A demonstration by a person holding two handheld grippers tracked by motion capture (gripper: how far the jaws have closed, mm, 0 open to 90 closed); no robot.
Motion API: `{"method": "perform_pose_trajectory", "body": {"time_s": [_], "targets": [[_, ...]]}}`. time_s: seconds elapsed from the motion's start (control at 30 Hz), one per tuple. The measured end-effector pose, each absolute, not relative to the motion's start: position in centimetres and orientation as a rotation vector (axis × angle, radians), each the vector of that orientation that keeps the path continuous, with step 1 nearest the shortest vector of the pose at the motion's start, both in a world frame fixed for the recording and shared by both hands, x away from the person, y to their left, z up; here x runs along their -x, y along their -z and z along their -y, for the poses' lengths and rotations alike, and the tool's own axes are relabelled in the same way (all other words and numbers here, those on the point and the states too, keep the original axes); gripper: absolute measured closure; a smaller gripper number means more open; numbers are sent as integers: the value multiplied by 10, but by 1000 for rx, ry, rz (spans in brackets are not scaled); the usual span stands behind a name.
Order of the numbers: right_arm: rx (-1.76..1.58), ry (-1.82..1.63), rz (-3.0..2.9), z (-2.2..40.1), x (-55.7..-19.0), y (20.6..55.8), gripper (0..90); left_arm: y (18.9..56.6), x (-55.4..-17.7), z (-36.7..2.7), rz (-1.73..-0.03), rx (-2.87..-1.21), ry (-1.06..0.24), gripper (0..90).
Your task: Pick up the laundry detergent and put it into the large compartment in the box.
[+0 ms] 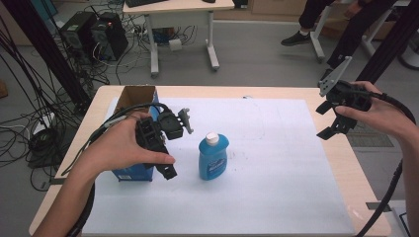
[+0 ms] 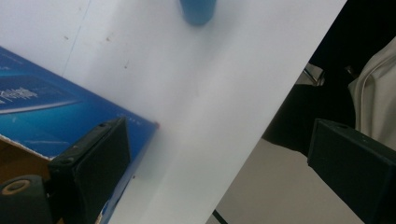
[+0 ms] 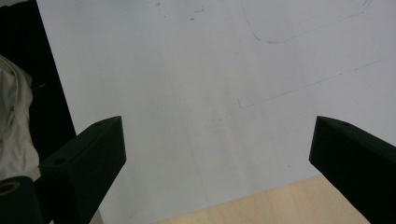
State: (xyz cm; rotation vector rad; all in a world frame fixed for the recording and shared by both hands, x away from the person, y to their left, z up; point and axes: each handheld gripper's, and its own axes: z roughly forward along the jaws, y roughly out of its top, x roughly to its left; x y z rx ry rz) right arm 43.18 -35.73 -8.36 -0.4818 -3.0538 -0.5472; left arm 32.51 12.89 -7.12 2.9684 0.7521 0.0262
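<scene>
High view: one wooden table (image 1: 363, 197) under one white sheet (image 1: 276, 168), bare across its right half. One open blue cardboard box (image 1: 129, 97) stands at the sheet's left edge; one blue plastic bottle (image 1: 213, 157), white-capped, lies just beside it. Left gripper (image 1: 170, 148) above the box, jaws apart; right gripper (image 1: 330, 121) over the sheet's right edge, jaws apart, empty

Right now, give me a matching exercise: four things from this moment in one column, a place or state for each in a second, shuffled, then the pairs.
1. blue bottle
2. blue box
3. left gripper
4. right gripper

a. open, over the table's right edge
b. lying on the white sheet, white cap away from the person
c. open, beside the box
d. top open, at the sheet's left edge

Pairs: 1-b, 2-d, 3-c, 4-a
</scene>
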Motion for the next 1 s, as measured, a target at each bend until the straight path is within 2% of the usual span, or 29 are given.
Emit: {"method": "perform_pose_trajectory", "body": {"time_s": [0.57, 1.0], "targets": [[480, 535, 3053, 357, -430, 85, 37, 62, -326, -128, -773, -2950, -49, 62], [470, 539, 3048, 357, -429, 85, 37, 38, -353, -101, -748, -2905, -89, 61]]}}
